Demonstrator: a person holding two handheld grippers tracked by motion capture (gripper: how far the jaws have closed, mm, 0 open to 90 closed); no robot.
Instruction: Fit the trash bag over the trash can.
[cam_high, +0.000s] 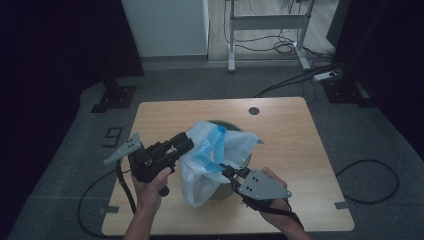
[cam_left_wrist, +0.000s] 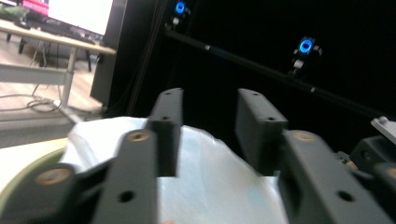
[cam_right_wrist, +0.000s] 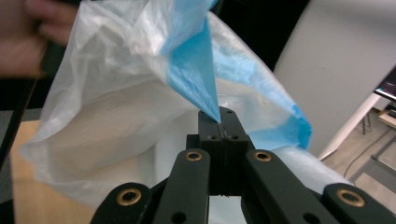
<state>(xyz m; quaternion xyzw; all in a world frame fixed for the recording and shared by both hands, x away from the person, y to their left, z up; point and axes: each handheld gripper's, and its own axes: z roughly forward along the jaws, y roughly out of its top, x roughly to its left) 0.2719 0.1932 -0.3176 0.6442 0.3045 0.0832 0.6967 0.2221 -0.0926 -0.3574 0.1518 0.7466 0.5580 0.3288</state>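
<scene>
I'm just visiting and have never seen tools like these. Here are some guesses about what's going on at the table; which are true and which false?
1. The right gripper has its jaws pinched on the blue edge of the thin white plastic bag. True.
2. The left gripper is clamped tight on the bag. False: its jaws stand apart, with the bag behind them.
3. The bag sits over a round pale green bin. True.
4. The light wooden table is square-cornered and painted black. False: it is pale wood with rounded corners.
5. A person holds both grippers by hand. True.
</scene>
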